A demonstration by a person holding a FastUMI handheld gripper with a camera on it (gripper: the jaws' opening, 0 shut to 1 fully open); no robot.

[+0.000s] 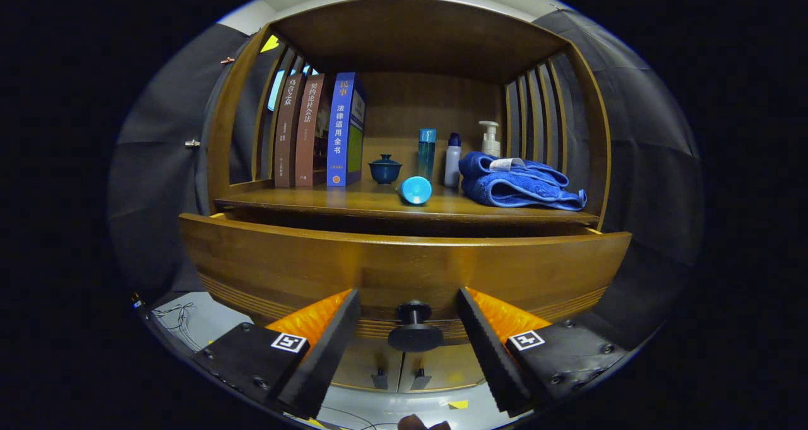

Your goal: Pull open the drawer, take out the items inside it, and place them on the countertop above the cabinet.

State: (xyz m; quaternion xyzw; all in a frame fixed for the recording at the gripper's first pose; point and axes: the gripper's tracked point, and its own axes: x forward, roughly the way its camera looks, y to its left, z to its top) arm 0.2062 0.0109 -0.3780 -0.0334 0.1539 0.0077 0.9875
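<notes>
A wooden drawer (404,262) stands pulled a little way out from the cabinet, with a dark gap behind its top edge; what lies inside is hidden. Its black round knob (413,329) sits between my fingers without touching either one. My gripper (409,300) is open, with one finger on each side of the knob. Above the drawer runs the wooden countertop (315,203). On it lie a light blue cup (415,190) on its side and a folded blue towel (517,182).
Three upright books (319,130) stand at the left of the countertop, with a dark lidded teacup (385,169) and three bottles (452,158) further back. Slatted wooden sides and a top board enclose the shelf. Two small cabinet door handles (399,379) show below the drawer.
</notes>
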